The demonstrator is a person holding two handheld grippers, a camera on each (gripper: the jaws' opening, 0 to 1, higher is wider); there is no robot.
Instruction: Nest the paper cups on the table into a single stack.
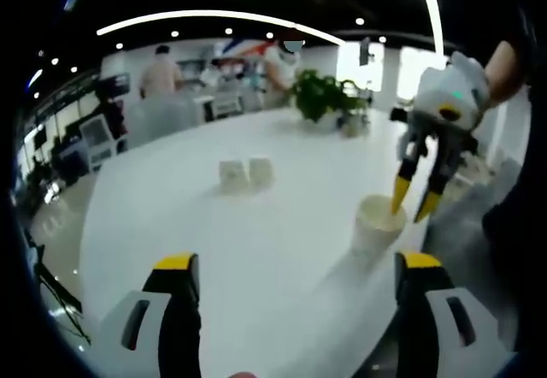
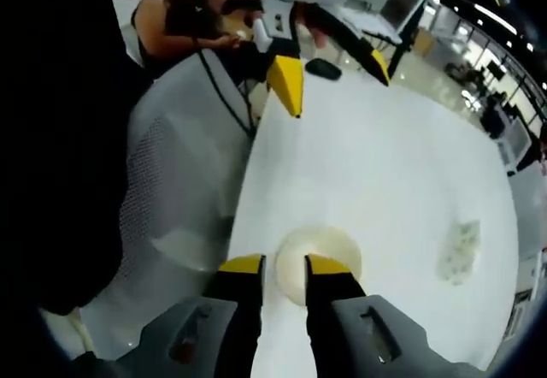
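Right gripper [image 2: 284, 267] hangs over the near paper cup [image 1: 379, 221] by the bench [image 1: 256, 250] edge, jaws narrowly parted at its rim, maybe pinching it, cannot tell. Left gripper [image 1: 295, 267] released, idle. Two more cups [image 1: 246, 174] mid-bench. Risk: a thin rim grip crushing or tipping the cup off the edge.

In the right gripper view, the right gripper [image 2: 284, 268] covers the near rim of the paper cup [image 2: 329, 254], so any contact is unclear. The two far cups [image 1: 246, 174] are blurred, their openings unreadable. The plant [image 1: 323, 94] is also blurred.
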